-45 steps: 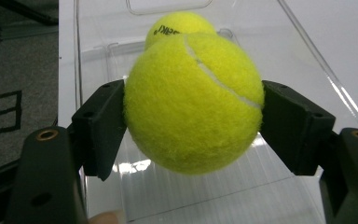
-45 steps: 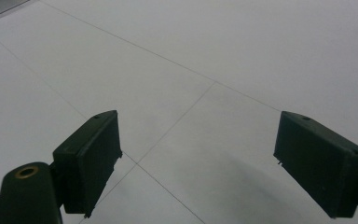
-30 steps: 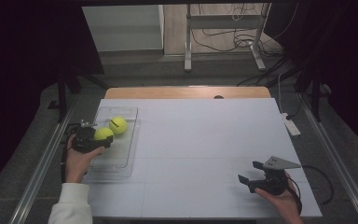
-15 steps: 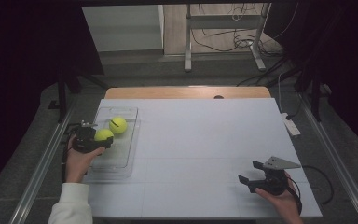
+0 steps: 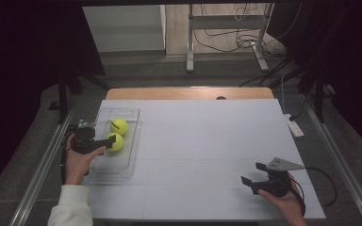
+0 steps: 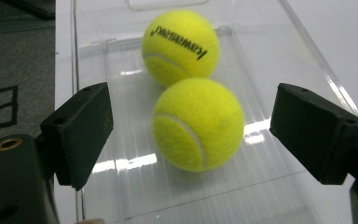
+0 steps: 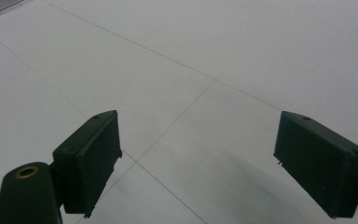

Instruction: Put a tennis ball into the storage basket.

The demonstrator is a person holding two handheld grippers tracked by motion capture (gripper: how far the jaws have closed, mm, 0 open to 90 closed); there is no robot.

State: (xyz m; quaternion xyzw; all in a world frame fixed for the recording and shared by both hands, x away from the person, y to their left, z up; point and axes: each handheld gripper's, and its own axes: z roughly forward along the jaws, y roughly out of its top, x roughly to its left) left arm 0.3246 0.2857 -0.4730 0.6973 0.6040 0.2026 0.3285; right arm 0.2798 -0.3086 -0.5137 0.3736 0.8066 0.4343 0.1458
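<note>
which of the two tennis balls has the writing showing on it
The far tennis ball, deeper in the clear tray, shows black lettering across its top. The near ball, between the left gripper's open jaws, shows only its white seam.

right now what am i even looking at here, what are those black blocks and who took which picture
A person sits at a white table with a hand-held two-jaw gripper in each hand. One camera looks down from above; the other two ride on the grippers, so the black blocks are their jaws. The left gripper is over a clear tray holding two tennis balls. Its jaws have just been opening: the near ball sits between them, no longer squeezed, beside the far ball. The right gripper is open over bare table, holding nothing.
</note>
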